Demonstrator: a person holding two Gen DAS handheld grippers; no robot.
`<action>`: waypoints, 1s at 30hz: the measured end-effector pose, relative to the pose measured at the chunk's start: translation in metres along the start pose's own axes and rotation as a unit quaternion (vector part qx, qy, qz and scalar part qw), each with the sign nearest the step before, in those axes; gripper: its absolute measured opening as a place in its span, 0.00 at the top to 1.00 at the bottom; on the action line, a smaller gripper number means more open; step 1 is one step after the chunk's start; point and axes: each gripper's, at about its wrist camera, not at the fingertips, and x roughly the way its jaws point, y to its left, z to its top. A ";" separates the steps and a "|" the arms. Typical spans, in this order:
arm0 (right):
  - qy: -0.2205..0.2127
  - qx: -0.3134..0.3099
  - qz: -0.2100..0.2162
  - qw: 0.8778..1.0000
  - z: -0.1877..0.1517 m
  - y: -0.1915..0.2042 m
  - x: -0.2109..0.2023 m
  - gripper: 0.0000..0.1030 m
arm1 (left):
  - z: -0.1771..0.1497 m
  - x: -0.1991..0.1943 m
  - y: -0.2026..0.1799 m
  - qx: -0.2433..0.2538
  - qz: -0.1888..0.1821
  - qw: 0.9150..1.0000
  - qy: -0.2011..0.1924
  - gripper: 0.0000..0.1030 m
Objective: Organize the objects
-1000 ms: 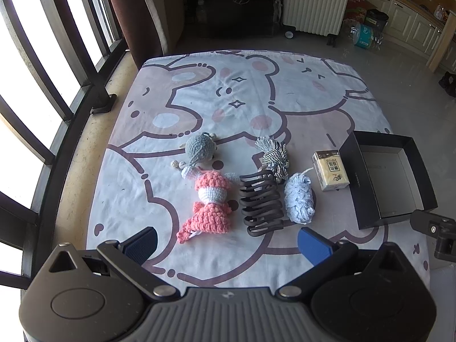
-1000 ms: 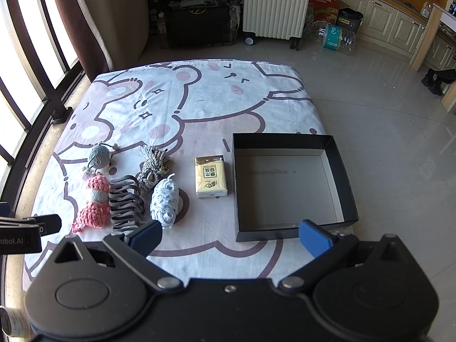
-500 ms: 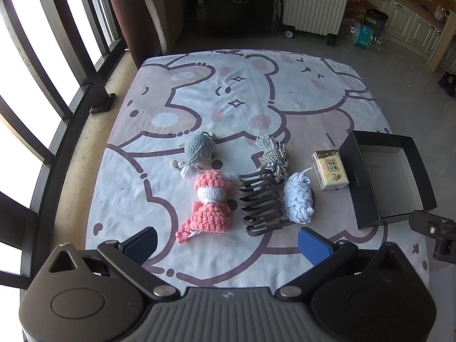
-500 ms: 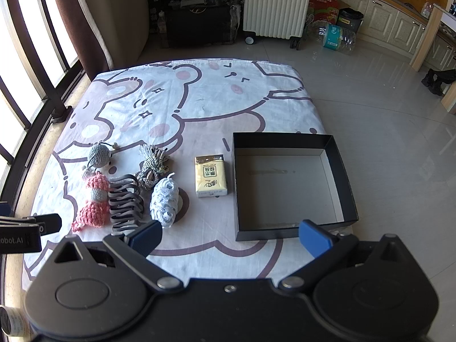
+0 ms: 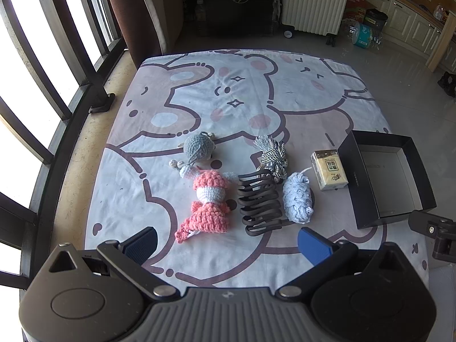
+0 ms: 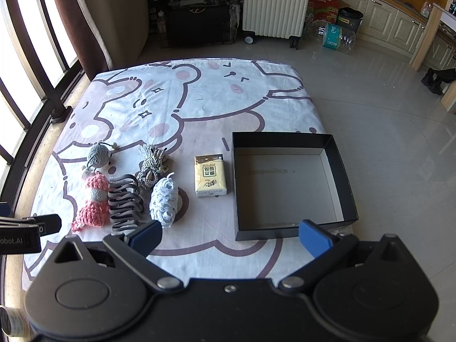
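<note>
The left gripper (image 5: 228, 243) hung above the near edge of the bear-print sheet (image 5: 242, 91) with its blue-padded fingers (image 5: 312, 245) spread wide and nothing between them; the right gripper (image 6: 229, 235) hung likewise, its fingers parted and empty, over the near rim of the black box (image 6: 340, 171). That box sat at the right side of the sheet, open-topped, with only its grey floor showing inside. Just left of it lay a yellow tissue pack (image 6: 210, 176), apart from the box wall. Further left came a pale blue knitted roll (image 6: 164, 199), then a dark claw hair clip (image 5: 258, 202) lying just beside it, with a grey-and-white rope knot (image 5: 270, 155) touching the clip's far end. Left of the clip lay a pink crocheted doll (image 5: 208, 202), and beyond its far end a grey crocheted ball (image 5: 198, 148). A white ribbed radiator (image 6: 275, 2) stood on the tiled floor past the far edge of the sheet.
</note>
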 end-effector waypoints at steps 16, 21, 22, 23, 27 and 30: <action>0.001 -0.001 0.000 1.000 0.000 0.000 0.000 0.00 | 0.000 0.000 0.000 0.005 0.000 1.000 0.000 0.00; 0.001 -0.001 0.000 1.000 0.001 0.000 0.000 0.00 | 0.000 0.000 0.000 0.006 0.000 1.000 0.000 0.00; 0.001 -0.001 0.000 1.000 0.000 0.000 0.001 0.00 | 0.000 0.000 0.000 0.006 0.000 1.000 0.000 0.00; 0.001 -0.001 0.000 1.000 0.000 0.000 0.001 0.00 | 0.000 0.000 0.000 0.007 0.000 1.000 0.000 0.00; 0.001 -0.002 0.000 1.000 0.000 0.000 0.001 0.00 | 0.000 0.000 0.000 0.007 0.000 1.000 0.000 0.00; 0.002 -0.002 0.001 1.000 0.001 0.000 0.001 0.00 | 0.000 -0.001 -0.001 0.006 -0.001 1.000 -0.002 0.00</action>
